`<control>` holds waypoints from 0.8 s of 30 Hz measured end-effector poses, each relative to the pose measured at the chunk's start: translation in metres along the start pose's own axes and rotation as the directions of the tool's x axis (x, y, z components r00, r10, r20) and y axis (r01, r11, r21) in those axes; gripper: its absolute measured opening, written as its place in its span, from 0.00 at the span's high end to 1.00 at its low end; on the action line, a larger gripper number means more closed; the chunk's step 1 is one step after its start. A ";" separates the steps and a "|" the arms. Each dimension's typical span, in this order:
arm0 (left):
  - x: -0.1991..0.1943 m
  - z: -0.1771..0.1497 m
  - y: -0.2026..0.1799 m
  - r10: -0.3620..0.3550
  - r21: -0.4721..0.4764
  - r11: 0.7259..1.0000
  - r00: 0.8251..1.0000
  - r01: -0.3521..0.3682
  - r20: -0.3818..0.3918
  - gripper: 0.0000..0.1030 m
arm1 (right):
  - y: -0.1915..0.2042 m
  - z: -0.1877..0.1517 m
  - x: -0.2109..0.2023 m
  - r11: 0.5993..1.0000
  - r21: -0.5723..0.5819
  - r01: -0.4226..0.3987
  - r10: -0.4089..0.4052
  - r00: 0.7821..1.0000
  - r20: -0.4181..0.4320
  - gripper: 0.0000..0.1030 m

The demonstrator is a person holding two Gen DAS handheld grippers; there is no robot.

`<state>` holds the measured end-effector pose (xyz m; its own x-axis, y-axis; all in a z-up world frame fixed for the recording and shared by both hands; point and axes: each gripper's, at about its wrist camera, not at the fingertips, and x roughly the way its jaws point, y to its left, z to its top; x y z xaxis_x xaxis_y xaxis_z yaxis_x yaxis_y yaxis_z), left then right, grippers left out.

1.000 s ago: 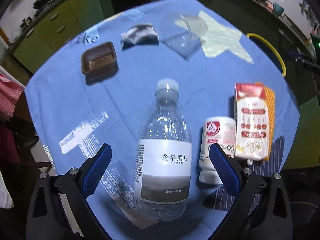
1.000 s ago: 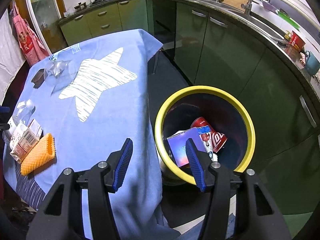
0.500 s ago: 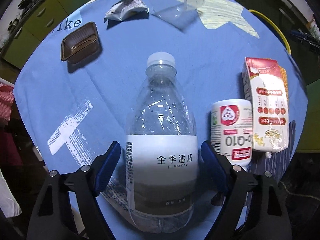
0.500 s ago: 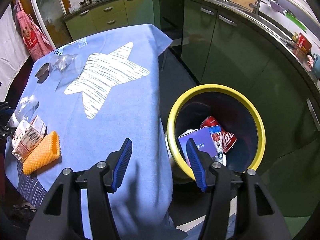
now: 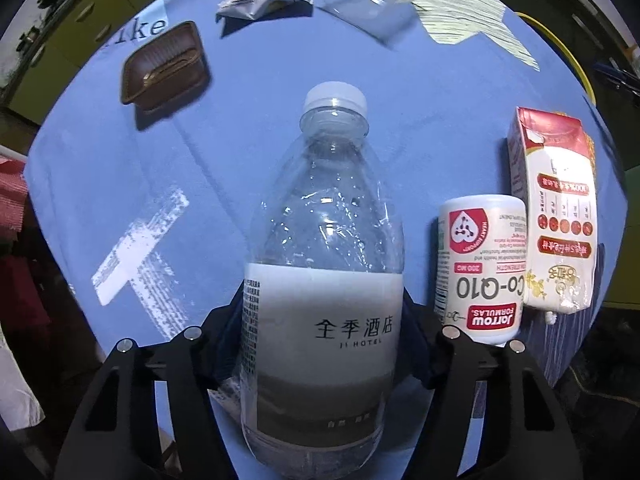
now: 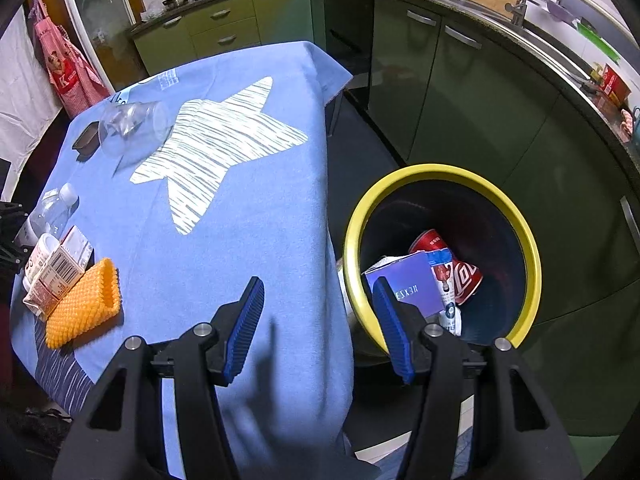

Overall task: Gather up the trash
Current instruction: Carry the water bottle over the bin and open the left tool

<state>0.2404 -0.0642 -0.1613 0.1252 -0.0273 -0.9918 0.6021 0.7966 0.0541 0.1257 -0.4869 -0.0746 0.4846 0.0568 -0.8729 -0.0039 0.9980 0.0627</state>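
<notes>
Blue tablecloth (image 5: 360, 128), kitchen bg. L gripper (image 5: 322, 336) dropped closer since 1 s ago, jaws closing on water bottle (image 5: 324, 264) — grasp nearly set. R gripper (image 6: 318, 328) open, empty, beside yellow bin (image 6: 516, 216); bottle goes there next.

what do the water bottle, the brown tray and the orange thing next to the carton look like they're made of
Water bottle: thin clear plastic, glossy, crinkled glints on the shoulder, paper-like matte label, white plastic cap.
Brown tray: thin moulded plastic, semi-gloss, ribbed floor; probably a snack insert.
Orange thing: a sleeve with a bumpy, net-like surface, matte; likely foam fruit netting, though that is not certain.
</notes>
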 end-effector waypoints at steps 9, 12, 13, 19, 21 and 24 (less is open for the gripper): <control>-0.033 -0.006 0.012 0.015 -0.030 0.999 0.997 -0.013 0.072 0.36 | 0.005 0.002 0.001 1.000 -0.010 -0.007 0.007 1.000 0.000 0.47; -0.046 -0.008 0.013 0.025 -0.038 0.999 0.995 -0.022 0.093 0.36 | 0.007 0.002 0.001 1.000 -0.014 -0.011 0.011 1.000 0.001 0.47; -0.052 -0.009 0.012 0.028 -0.041 0.999 0.994 -0.024 0.102 0.36 | 0.007 0.002 0.001 1.000 -0.015 -0.012 0.012 1.000 0.001 0.47; -0.077 -0.013 0.008 0.039 -0.049 0.998 0.989 -0.032 0.141 0.36 | 0.009 0.001 -0.002 1.000 -0.020 -0.012 0.012 1.000 0.007 0.47; -0.082 -0.017 0.008 0.039 -0.046 0.998 0.987 -0.032 0.156 0.36 | 0.009 0.001 -0.004 1.000 -0.019 -0.012 0.012 1.000 0.009 0.47; -0.091 -0.016 0.006 0.043 -0.041 0.998 0.984 -0.037 0.176 0.36 | 0.010 0.001 -0.005 1.000 -0.021 -0.011 0.011 1.000 0.011 0.47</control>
<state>0.2195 -0.0474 -0.0722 0.2877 -0.0983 -0.9526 0.5643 0.8211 0.0857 0.1246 -0.4769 -0.0689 0.4937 0.0676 -0.8670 -0.0274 0.9977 0.0622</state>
